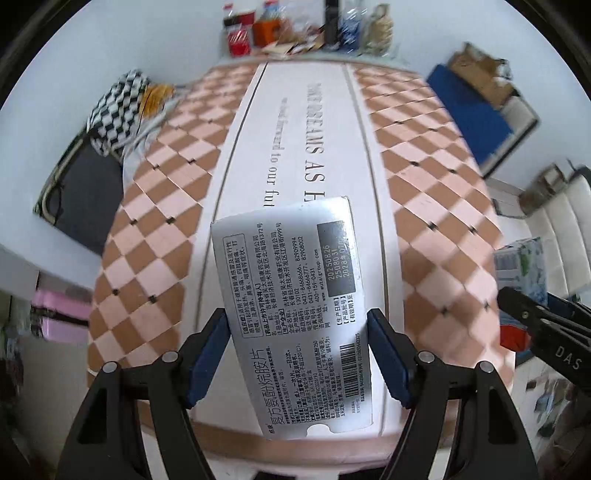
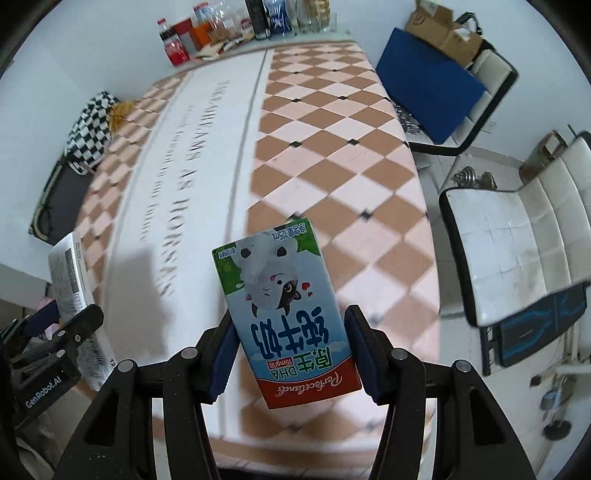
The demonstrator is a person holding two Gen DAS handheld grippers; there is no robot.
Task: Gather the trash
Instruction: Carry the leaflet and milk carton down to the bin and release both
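My left gripper (image 1: 298,334) is shut on a flat white medicine box (image 1: 291,295) printed with black text and a barcode, held in the air above the table (image 1: 147,229). In the right wrist view, my right gripper (image 2: 287,338) is shut on a small milk carton (image 2: 284,310) with a cartoon cow and a red base, also lifted off the table (image 2: 332,155). The left gripper (image 2: 55,332) with the medicine box (image 2: 72,280) shows at the left edge of that view. The right gripper (image 1: 543,325) and milk carton (image 1: 521,269) appear at the right edge of the left wrist view.
The table carries a pink and brown checked cloth with a white lettered band (image 1: 295,140). Bottles and boxes (image 2: 221,26) crowd its far end. A checkered cloth (image 1: 118,99) lies on a chair at left. A blue board (image 2: 424,85) and white chairs (image 2: 517,236) stand at right.
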